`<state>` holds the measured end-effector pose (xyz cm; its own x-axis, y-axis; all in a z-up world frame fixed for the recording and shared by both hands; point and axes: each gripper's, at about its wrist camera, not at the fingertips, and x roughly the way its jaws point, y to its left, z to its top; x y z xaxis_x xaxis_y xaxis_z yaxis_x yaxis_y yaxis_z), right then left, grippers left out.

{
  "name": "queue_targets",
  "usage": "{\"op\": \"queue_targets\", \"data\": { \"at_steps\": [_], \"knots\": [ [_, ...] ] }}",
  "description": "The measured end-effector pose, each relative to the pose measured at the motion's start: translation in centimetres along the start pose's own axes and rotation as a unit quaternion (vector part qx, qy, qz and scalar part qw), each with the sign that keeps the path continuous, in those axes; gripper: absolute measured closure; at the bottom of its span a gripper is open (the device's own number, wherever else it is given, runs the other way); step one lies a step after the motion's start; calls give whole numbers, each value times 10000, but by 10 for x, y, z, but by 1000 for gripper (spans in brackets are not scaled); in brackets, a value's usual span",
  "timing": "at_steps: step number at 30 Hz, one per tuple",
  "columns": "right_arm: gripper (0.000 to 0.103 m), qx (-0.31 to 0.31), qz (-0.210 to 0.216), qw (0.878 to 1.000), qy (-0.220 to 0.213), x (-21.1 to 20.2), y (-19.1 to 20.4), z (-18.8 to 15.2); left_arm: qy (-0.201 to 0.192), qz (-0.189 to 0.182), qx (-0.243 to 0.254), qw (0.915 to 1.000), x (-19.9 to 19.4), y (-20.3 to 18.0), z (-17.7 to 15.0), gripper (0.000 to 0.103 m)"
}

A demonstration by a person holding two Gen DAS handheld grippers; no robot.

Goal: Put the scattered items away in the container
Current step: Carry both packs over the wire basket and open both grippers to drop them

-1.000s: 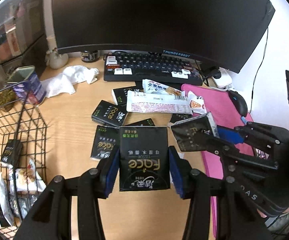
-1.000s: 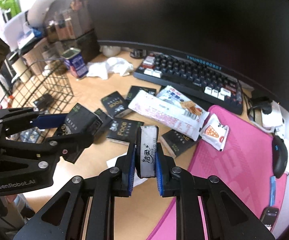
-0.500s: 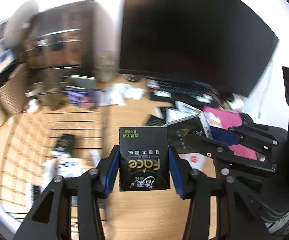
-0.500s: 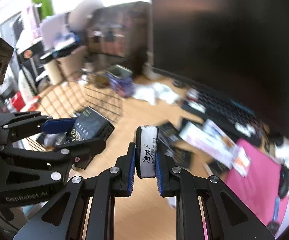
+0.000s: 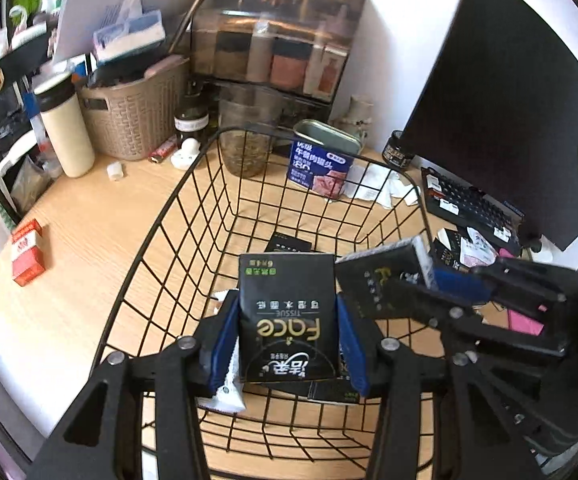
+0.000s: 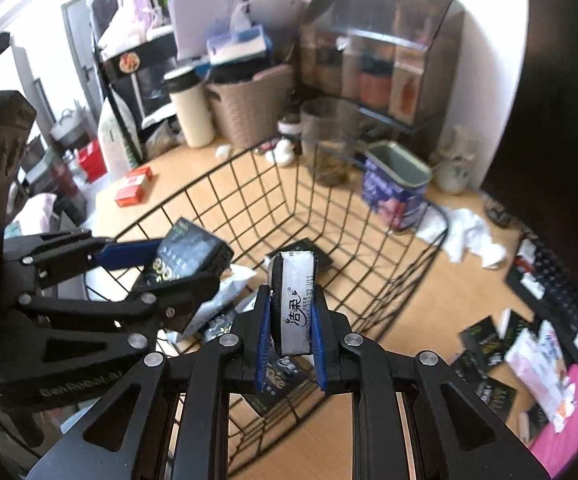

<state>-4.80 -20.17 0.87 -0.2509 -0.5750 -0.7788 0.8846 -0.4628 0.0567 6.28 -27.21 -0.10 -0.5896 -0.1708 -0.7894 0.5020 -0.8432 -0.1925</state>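
Note:
My left gripper is shut on a black "Face" tissue pack and holds it above the black wire basket. My right gripper is shut on another tissue pack, seen edge-on, over the same basket. Each gripper shows in the other's view, the right one beside the left, the left one beside the right. Tissue packs and snack bags lie in the basket. Several scattered packs lie on the desk to the right.
A blue tin can, a glass jar and a crumpled white tissue stand behind the basket. A keyboard and monitor are to the right, a woven basket, a white tumbler and a red box to the left.
Both grippers have swung left from above the scattered packs by the keyboard to above the wire basket, each still holding its tissue pack.

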Motion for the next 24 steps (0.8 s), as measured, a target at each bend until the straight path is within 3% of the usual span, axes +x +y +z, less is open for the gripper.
{"op": "queue_targets", "data": {
  "at_steps": [8, 19, 24],
  "knots": [
    [85, 181, 97, 9995, 233, 27, -15, -3, 219, 7, 3, 9998, 21, 2, -3, 51],
    [83, 113, 128, 9994, 285, 30, -9, -6, 190, 40, 9, 9998, 20, -2, -3, 50],
    [79, 123, -115, 9998, 71, 21, -9, -7, 59, 20, -31, 10000, 16, 1, -1, 35]
  ]
}}
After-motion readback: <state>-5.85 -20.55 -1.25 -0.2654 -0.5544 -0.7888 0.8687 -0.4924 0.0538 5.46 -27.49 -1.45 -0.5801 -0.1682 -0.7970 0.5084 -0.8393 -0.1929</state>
